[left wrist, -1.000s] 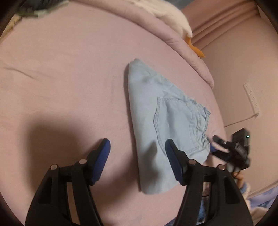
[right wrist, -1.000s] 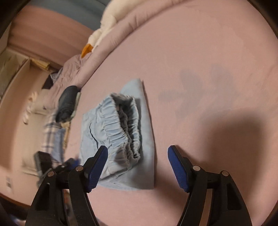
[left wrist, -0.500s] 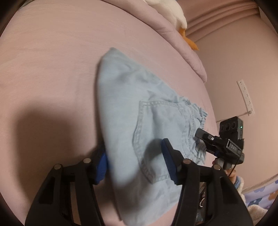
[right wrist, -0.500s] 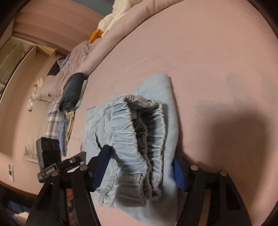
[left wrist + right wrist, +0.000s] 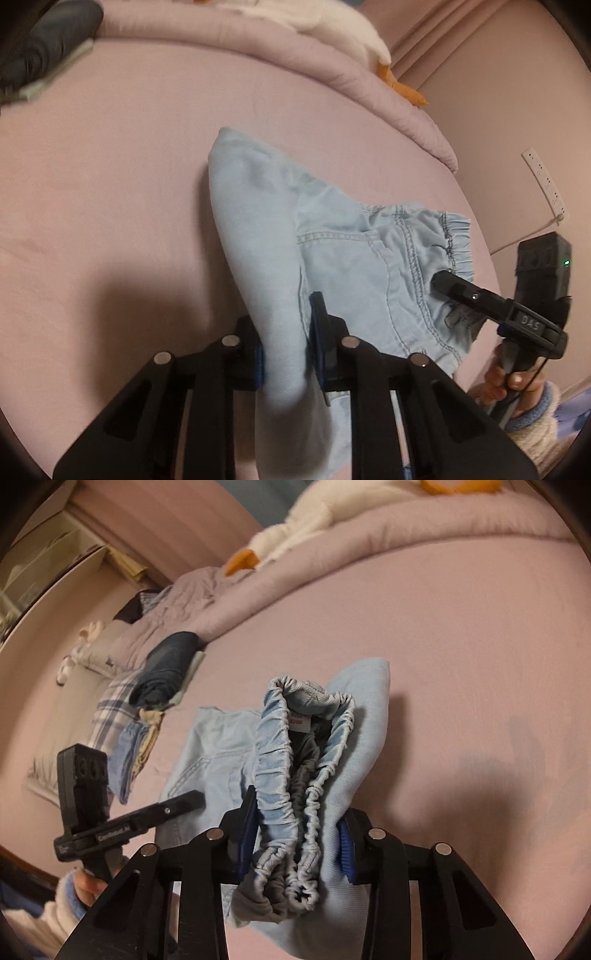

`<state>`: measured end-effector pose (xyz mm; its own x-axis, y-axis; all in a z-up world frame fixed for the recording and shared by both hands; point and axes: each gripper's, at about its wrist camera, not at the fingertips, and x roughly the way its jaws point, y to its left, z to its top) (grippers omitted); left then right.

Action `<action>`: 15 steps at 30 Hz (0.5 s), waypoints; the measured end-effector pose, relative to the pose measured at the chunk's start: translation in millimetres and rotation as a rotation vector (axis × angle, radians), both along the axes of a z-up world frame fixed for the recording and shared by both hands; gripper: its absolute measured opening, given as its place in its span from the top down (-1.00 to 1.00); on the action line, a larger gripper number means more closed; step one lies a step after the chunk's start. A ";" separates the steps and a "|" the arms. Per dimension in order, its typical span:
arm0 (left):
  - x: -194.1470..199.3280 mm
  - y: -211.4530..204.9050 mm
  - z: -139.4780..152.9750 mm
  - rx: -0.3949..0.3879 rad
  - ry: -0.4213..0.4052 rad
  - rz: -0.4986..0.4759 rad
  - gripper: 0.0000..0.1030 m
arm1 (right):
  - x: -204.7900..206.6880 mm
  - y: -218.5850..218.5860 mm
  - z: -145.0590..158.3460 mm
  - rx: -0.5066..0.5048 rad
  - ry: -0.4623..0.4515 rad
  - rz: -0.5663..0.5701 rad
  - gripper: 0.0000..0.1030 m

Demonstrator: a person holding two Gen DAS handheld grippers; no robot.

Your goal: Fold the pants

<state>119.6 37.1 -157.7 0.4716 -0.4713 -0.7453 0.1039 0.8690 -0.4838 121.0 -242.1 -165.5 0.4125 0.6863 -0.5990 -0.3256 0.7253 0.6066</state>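
Folded light blue denim pants (image 5: pixel 332 258) lie on the pink bed sheet (image 5: pixel 110 166), raised at the near ends. My left gripper (image 5: pixel 286 350) is shut on the folded leg edge, cloth bunched between its blue pads. My right gripper (image 5: pixel 295 838) is shut on the gathered elastic waistband (image 5: pixel 306 746) of the pants (image 5: pixel 221 753). In the left wrist view the right gripper (image 5: pixel 447 280) shows at the waistband side, held by a hand (image 5: pixel 517 384). The left gripper (image 5: pixel 192 799) appears in the right wrist view beside the pocket side.
A rolled pink duvet (image 5: pixel 332 62) with a white and orange plush toy (image 5: pixel 369 40) runs along the far edge. A pile of folded clothes (image 5: pixel 159 679), dark and plaid, sits at the bed's left side. A wall with a power strip (image 5: pixel 543 181) stands beyond the bed.
Both grippers have closed on the pants: the left on the folded leg edge, the right on the waistband. The gripped ends are now lifted off the sheet.
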 end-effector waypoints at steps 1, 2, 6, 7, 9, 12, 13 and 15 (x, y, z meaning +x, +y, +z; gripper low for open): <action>1.3 0.6 4.6 0.008 -0.015 0.002 0.67 | 0.2 1.8 5.4 -0.004 -0.018 0.001 0.24; 1.4 3.1 10.1 0.018 -0.034 0.007 0.67 | 0.6 2.9 9.0 -0.003 -0.031 0.003 0.24; 5.6 10.3 25.0 0.054 -0.080 0.017 0.67 | 5.8 10.3 24.0 0.003 -0.079 0.014 0.24; 6.9 11.9 27.8 0.064 -0.089 0.019 0.67 | 7.5 12.2 26.5 0.004 -0.090 0.017 0.24; 9.3 17.4 33.1 0.077 -0.106 0.025 0.67 | 10.6 17.2 31.1 0.003 -0.105 0.022 0.24; 14.5 24.3 39.3 0.092 -0.123 0.037 0.67 | 17.4 26.3 37.6 0.001 -0.128 0.031 0.24; 17.1 27.9 40.4 0.098 -0.128 0.041 0.67 | 21.3 30.0 39.8 0.001 -0.137 0.036 0.24; 24.1 28.0 43.3 0.109 -0.135 0.049 0.67 | 27.3 36.6 42.9 -0.001 -0.149 0.041 0.24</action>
<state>143.7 65.1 -114.3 0.5914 -0.3653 -0.7189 0.1181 0.9211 -0.3709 148.3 -205.5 -122.6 0.4690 0.7039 -0.5335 -0.4414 0.7100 0.5487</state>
